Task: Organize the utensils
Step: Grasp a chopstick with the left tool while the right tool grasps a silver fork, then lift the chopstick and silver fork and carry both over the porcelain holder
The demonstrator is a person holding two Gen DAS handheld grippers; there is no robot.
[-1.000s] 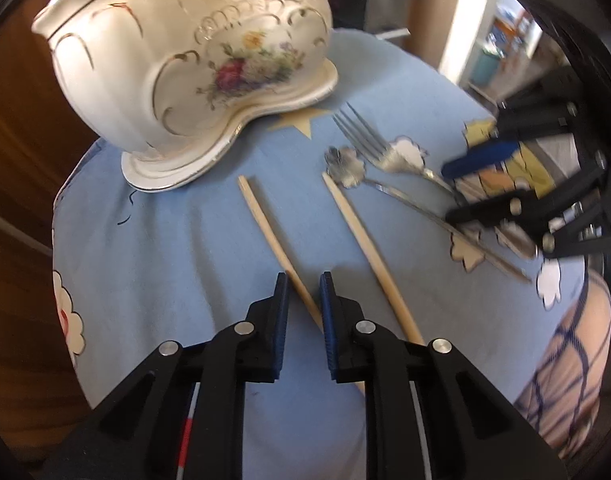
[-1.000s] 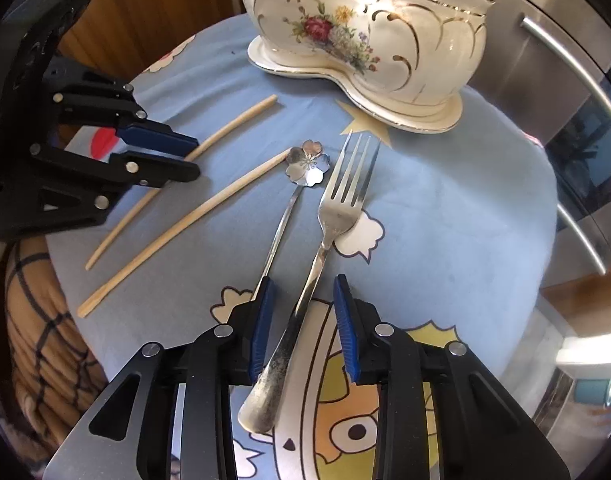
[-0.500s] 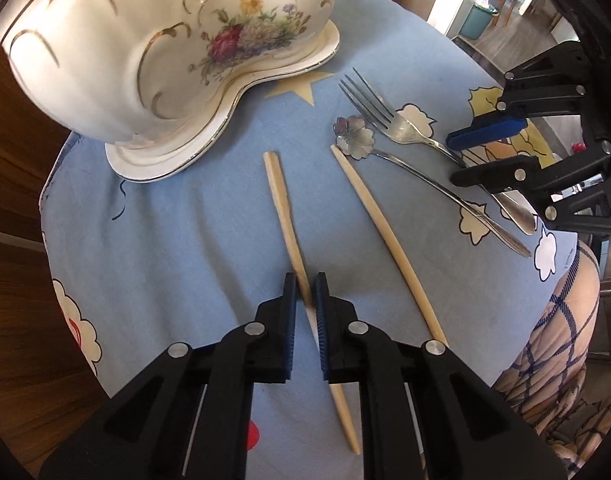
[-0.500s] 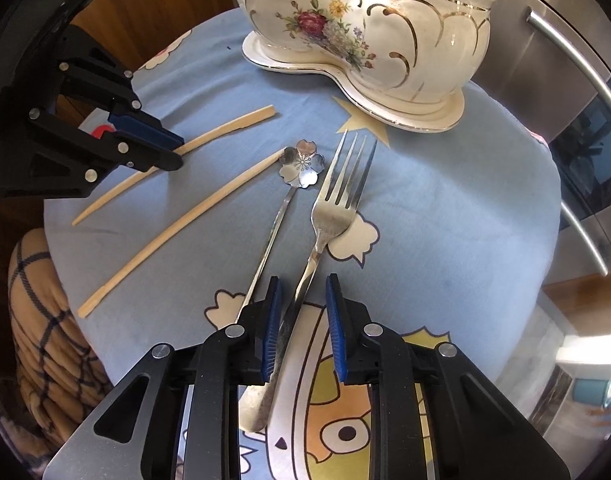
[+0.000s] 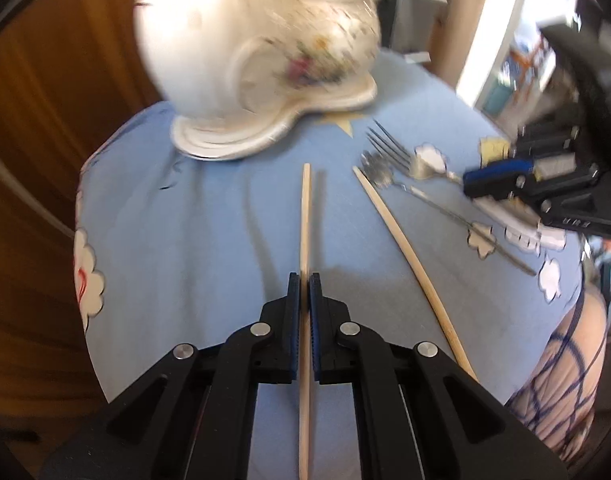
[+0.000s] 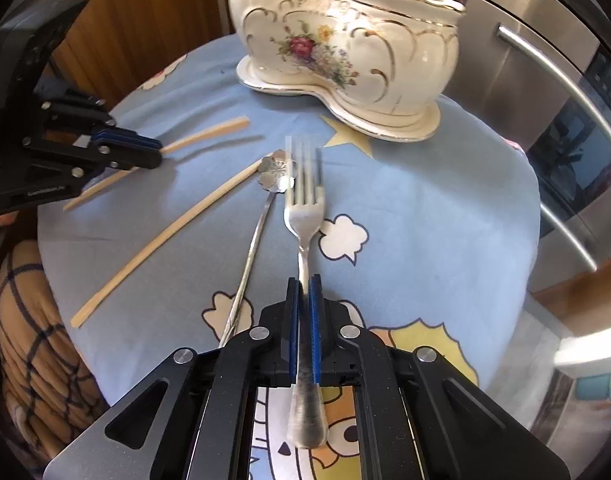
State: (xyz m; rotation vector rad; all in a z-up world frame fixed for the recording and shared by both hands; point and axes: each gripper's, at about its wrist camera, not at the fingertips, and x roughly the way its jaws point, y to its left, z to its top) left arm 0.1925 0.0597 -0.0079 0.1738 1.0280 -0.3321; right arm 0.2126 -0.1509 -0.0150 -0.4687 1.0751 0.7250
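Left gripper: blue pads pressed together on a pale chopstick; the stick runs straight ahead between the fingers, its far tip pointing at the porcelain holder and stopping short of the holder's base; its shadow falls on the cloth beside it, so it looks lifted clear of the surface

Right gripper: fingers clamped on the fork at the neck of its handle; tines aim toward the holder, handle end sticks out back between the gripper arms (tines slightly blurred)

Second chopstick: lies flat on the blue tablecloth, on the near side of the holder, its upper tip touching or just beside the flower-shaped bowl of the spoon

Spoon: flat on the cloth just left of the fork, bowl toward the holder, handle running back under the right gripper

Porcelain holder: white, gold-trimmed, painted flowers, standing upright at the far edge of the cloth; something yellow pokes out of its top (too blurred in the left wrist view to name)

Beyond the holder: a steel appliance with a long handle to its right; wooden panelling to its left
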